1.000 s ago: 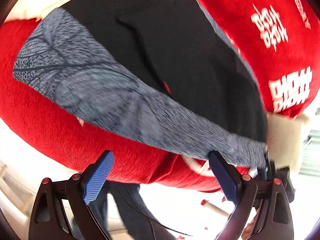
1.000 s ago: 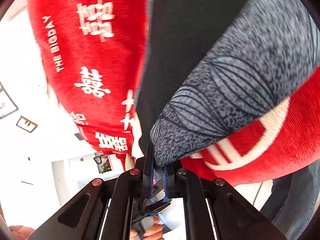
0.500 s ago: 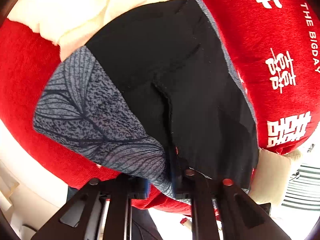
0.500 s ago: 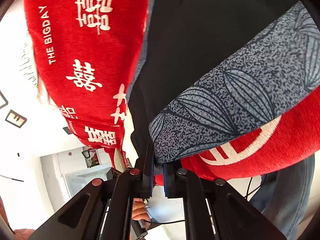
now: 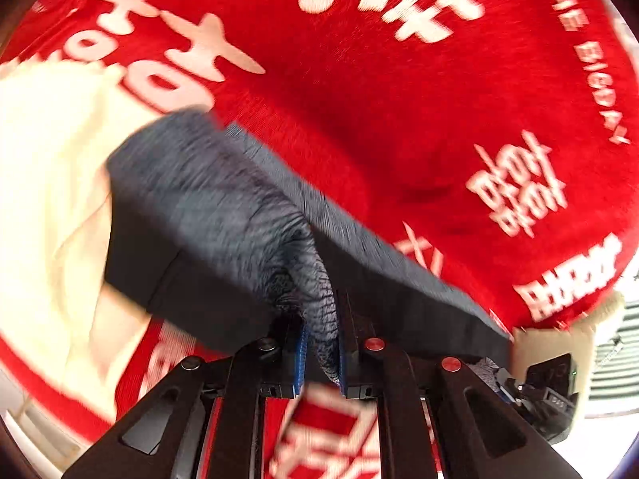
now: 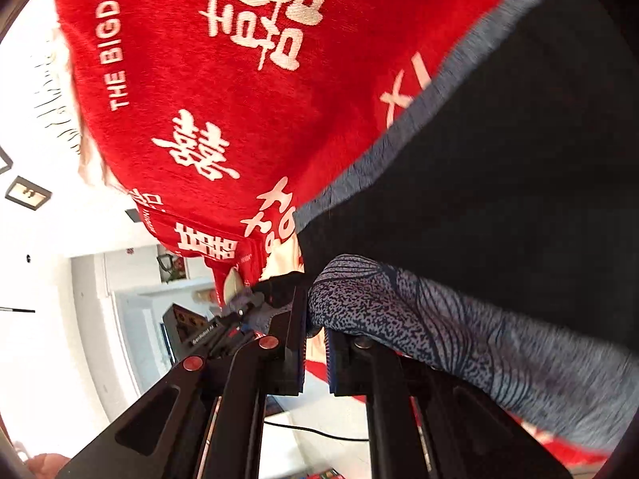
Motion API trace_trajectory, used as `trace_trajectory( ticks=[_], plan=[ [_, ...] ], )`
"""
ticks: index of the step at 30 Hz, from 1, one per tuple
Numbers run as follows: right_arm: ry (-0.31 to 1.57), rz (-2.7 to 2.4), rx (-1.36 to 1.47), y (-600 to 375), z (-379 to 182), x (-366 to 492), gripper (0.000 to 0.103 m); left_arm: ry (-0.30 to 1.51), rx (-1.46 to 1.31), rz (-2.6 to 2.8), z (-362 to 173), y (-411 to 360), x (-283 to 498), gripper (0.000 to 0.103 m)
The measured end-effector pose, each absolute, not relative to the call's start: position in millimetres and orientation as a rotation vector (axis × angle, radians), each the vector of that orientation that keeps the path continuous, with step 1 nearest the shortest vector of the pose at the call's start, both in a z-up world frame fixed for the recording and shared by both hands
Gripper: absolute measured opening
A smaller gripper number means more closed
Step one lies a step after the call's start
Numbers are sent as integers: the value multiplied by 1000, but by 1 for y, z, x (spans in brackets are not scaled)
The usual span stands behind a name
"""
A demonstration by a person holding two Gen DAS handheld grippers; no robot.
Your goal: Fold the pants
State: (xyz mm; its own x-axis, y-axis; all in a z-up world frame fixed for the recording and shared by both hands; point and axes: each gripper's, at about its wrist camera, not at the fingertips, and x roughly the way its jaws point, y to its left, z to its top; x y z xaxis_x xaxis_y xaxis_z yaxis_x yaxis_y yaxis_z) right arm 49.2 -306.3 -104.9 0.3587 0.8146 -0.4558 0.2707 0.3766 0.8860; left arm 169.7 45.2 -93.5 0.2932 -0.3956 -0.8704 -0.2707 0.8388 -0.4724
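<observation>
The pants (image 5: 207,215) are black with a grey-blue leaf-print band, lying over a red blanket (image 5: 399,119) with white characters. My left gripper (image 5: 321,343) is shut on a bunched fold of the printed band, lifted off the blanket. In the right wrist view the pants (image 6: 519,199) fill the right side, black fabric above the printed band (image 6: 419,319). My right gripper (image 6: 315,335) is shut on the band's end. The left gripper shows beyond it at the blanket's edge.
A cream cloth (image 5: 48,199) lies on the blanket left of the pants. A cream pad (image 5: 551,351) sits at the blanket's right corner. Beyond the blanket's edge are a white wall with frames (image 6: 28,195) and a doorway (image 6: 151,279).
The left gripper closed on the printed band, then both grippers lifted and carried it across the blanket. The pants' black part now folds under the raised band.
</observation>
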Motion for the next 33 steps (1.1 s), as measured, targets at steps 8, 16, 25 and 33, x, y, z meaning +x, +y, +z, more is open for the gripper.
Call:
trace_trajectory(
  ticks=[8, 16, 25, 33],
  plan=[
    [1421, 419, 1091, -316, -194, 171, 10, 1383, -537, 30, -175, 27, 243, 17],
    [1466, 481, 1049, -314, -207, 190, 12, 1407, -467, 5, -135, 25, 230, 37],
    [1350, 509, 898, -294, -138, 205, 81, 1336, -106, 112, -92, 11, 204, 92],
    [1271, 209, 639, -327, -78, 90, 81, 1431, -17, -207, -116, -89, 125, 92]
  ],
)
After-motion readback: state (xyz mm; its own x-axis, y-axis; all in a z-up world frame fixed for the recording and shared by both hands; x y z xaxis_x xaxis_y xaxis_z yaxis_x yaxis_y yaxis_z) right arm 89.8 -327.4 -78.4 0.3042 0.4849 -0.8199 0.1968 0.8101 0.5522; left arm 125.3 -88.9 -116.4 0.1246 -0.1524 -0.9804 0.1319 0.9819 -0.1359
